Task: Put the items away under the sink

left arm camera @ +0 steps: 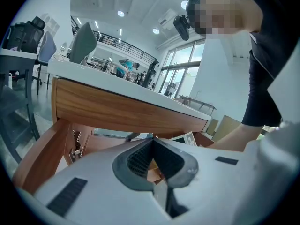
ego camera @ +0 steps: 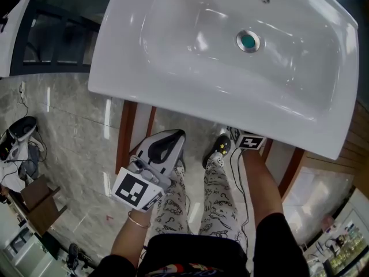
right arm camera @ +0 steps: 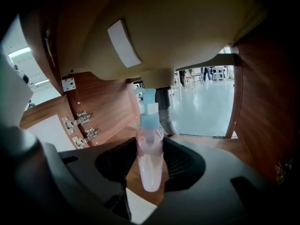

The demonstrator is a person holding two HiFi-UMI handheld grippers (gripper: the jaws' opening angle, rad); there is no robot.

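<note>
Head view looks down on the white sink [ego camera: 190, 79] with its round drain [ego camera: 248, 41]. I stand close to it on the shiny stone floor [ego camera: 69, 114]. My left tool [ego camera: 177, 138] hangs in front of my legs [ego camera: 219, 195], out from under the sink's edge. My right arm [ego camera: 259, 183] reaches in below the sink, so that hand's tool is mostly hidden from above.

Left gripper view shows the left tool's jaws together at the tips, with nothing between them. It points at the brown wood front [left arm camera: 126, 114] of the cupboard under the sink.

Right gripper view is inside that cupboard. My right tool [right arm camera: 151, 165] is clamped on a small bottle [right arm camera: 150, 146]. The bottle is clear with pale pink stuff in it and a light blue top [right arm camera: 149, 118]. It stands upright between the two dark pads, which press on its sides. I cannot tell if its round bottom touches the wood floor of the cupboard [right arm camera: 201, 142]. Above it is the pale underside of the sink bowl [right arm camera: 178, 36]. A grey pipe [right arm camera: 164, 111] comes down from the bowl just behind the bottle. On the left wood wall [right arm camera: 112, 107] are shiny metal hinges [right arm camera: 80, 121].
</note>
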